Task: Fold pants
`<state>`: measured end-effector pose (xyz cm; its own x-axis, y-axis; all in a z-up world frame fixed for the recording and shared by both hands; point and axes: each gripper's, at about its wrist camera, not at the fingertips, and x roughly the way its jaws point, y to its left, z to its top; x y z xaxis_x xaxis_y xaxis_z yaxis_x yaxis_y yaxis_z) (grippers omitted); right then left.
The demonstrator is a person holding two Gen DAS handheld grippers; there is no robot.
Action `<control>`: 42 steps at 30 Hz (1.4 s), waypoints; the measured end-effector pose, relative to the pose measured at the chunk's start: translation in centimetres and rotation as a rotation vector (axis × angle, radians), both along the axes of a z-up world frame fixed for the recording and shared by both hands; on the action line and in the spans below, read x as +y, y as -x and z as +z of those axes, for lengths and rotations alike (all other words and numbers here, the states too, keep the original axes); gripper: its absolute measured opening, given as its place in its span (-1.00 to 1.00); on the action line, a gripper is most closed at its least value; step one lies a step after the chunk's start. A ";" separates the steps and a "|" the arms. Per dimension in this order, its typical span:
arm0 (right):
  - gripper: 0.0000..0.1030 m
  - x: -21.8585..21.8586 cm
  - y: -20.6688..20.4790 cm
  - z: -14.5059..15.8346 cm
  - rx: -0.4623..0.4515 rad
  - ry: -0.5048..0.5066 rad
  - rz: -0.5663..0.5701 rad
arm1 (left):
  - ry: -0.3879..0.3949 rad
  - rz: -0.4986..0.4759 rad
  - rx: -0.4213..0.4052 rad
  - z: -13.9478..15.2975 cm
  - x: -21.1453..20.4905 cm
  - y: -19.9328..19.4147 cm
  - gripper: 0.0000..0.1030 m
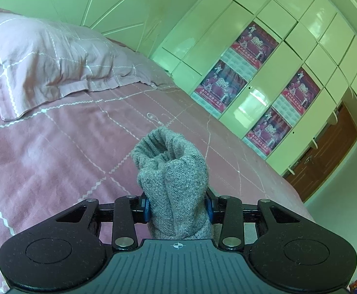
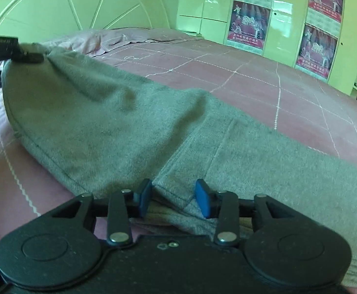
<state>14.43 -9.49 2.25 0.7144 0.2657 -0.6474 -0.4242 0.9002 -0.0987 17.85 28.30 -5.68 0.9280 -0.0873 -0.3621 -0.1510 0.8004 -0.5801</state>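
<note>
The grey knitted pants (image 2: 134,122) lie spread across a bed covered by a pink sheet with white grid lines (image 2: 276,93), one end lifted off the bedding. The left claw (image 1: 177,207) is clamped on a bunched wad of that grey knit (image 1: 171,171), which bulges up between its blue pads (image 1: 146,209) and stands above the sheet. In the right wrist view this same left claw shows at the upper left edge, pinching the raised corner of the fabric. The right claw (image 2: 174,199) has its blue pads (image 2: 202,201) apart, straddling a hemmed edge of the pants near the bed's front (whether the pads touch the cloth I cannot tell). A pink pillow with matching white lines (image 1: 43,66) rests at the head of the bed, before a pale green headboard (image 2: 75,7). Pale green wardrobe doors (image 1: 264,93) carry red posters (image 1: 254,45)
</note>
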 end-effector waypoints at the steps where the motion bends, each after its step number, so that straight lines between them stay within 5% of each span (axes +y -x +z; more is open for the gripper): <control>1: -0.39 -1.0 0.6 0.9 -0.034 -0.080 -0.003 | -0.013 -0.006 -0.003 0.5 -0.3 0.1 -0.23; 4: -0.13 -4.4 2.0 2.7 -0.103 -0.247 -0.065 | -0.072 -0.030 -0.032 2.6 -2.0 0.3 -0.23; 10: -0.12 -15.4 2.3 3.7 -0.082 -0.523 -0.396 | -0.186 -0.139 -0.129 8.4 -9.6 -0.7 -0.23; 15: -0.09 -24.8 3.9 3.4 -0.084 -0.720 -0.628 | -0.294 -0.317 -0.188 11.6 -21.4 -3.5 -0.23; 19: -0.06 -29.9 6.2 3.0 -0.113 -0.818 -0.732 | -0.292 -0.526 -0.181 10.5 -33.3 -5.8 -0.23; 21: 0.02 -31.8 6.9 2.1 -0.111 -0.859 -0.754 | -0.323 -0.671 -0.120 8.1 -39.6 -6.1 -0.11; 23: 0.08 -33.4 7.3 1.4 -0.099 -0.899 -0.777 | -0.325 -0.757 -0.054 6.2 -43.0 -5.1 0.60; 25: 0.08 -34.3 7.2 0.8 -0.089 -0.945 -0.778 | -0.310 -0.696 -0.085 5.9 -42.3 -2.9 0.91; 29: 0.08 -33.0 5.7 -0.1 -0.010 -1.033 -0.650 | -0.357 -0.617 -0.056 6.5 -36.8 0.1 0.92; 32: 0.08 -31.3 3.6 -1.4 0.148 -1.109 -0.550 | -0.469 -0.562 -0.039 6.1 -31.4 3.4 0.92; 37: 0.08 -29.5 2.9 -2.0 0.218 -1.120 -0.551 | -0.568 -0.491 0.027 4.4 -24.6 8.0 0.92; 42: 0.21 -27.3 0.6 -1.4 0.337 -1.049 -0.564 | -0.576 -0.490 0.054 3.1 -22.8 9.4 0.92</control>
